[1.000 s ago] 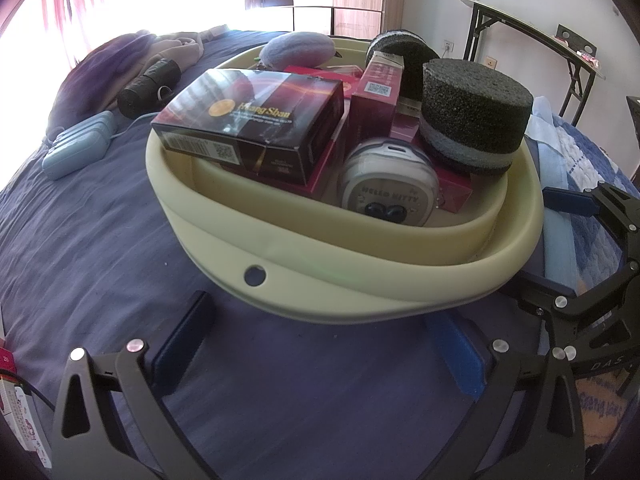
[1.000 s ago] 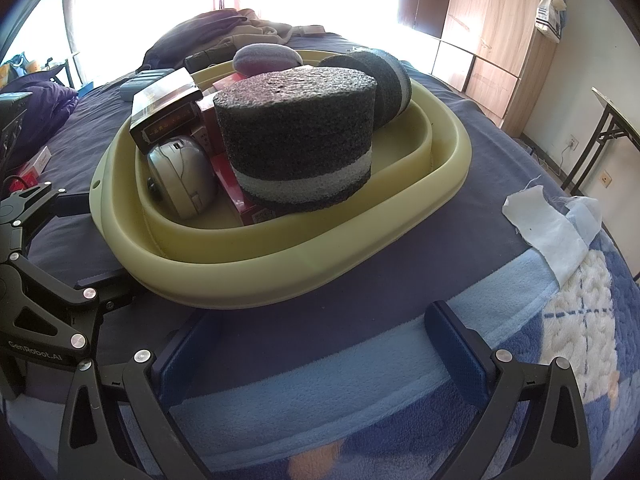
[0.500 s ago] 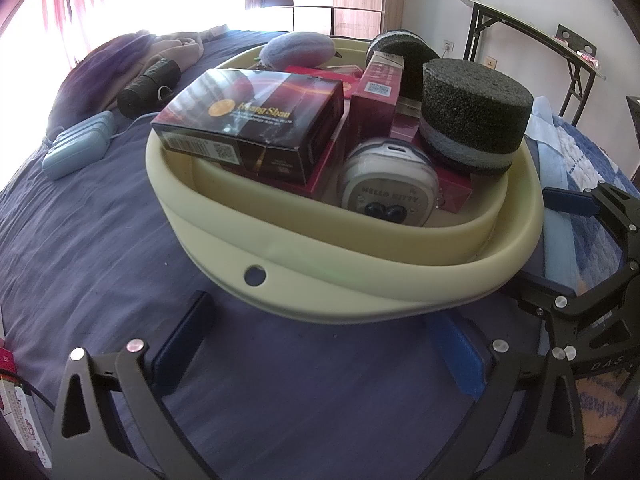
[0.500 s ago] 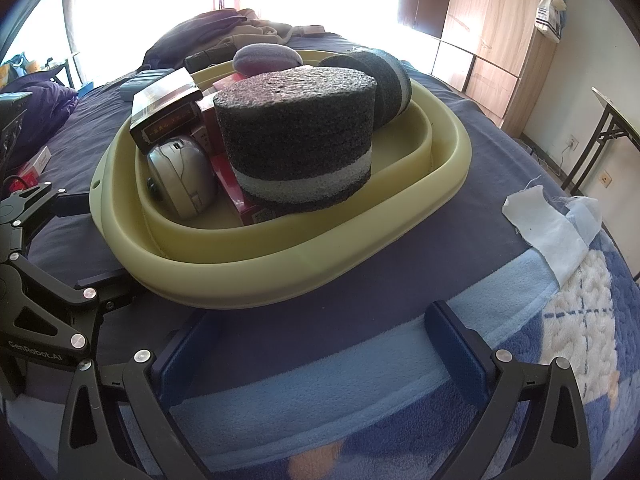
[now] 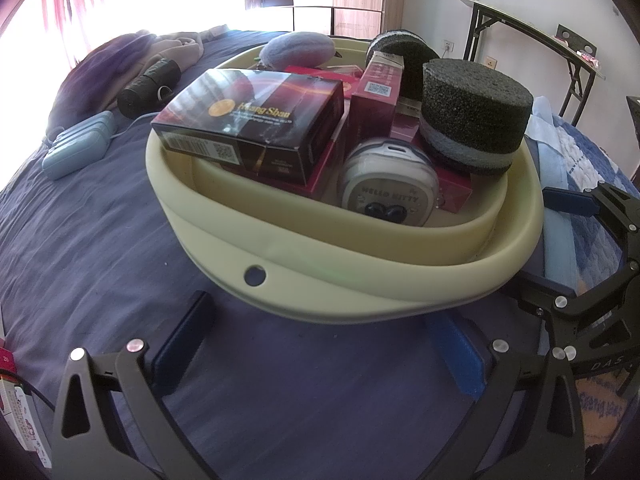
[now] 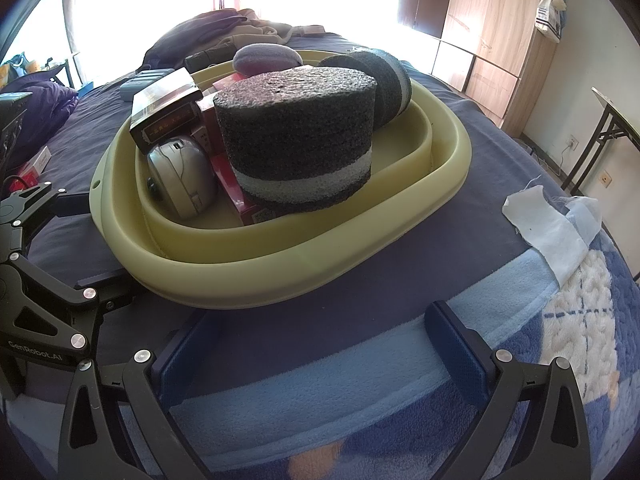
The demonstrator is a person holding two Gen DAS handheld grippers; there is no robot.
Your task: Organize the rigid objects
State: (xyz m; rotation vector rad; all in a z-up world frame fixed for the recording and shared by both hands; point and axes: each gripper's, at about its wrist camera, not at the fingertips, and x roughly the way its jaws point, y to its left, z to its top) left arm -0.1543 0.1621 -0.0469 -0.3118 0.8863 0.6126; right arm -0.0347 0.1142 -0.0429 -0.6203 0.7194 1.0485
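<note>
A pale yellow basin [image 5: 320, 284] [image 6: 280, 276] sits on a blue bedspread. In it lie a dark box [image 5: 248, 124] [image 6: 164, 116], red boxes [image 5: 376, 100], a white Hello Kitty case [image 5: 388, 184] [image 6: 180, 176], two dark foam cylinders [image 5: 476, 116] [image 6: 296, 140] and a purple pouch [image 5: 296, 50] [image 6: 264, 58]. My left gripper [image 5: 320, 352] is open and empty just before the basin's near rim. My right gripper [image 6: 316, 356] is open and empty at the basin's other side. Each gripper shows in the other's view: the right one [image 5: 580, 280], the left one [image 6: 52, 272].
On the bed to the left lie a light blue case [image 5: 76, 148], a black rolled item [image 5: 148, 86] and a heap of clothes [image 5: 132, 60]. A white cloth [image 6: 552, 220] lies on the patterned blanket [image 6: 560, 340]. A folding table [image 5: 532, 32] and a wardrobe [image 6: 492, 28] stand beyond.
</note>
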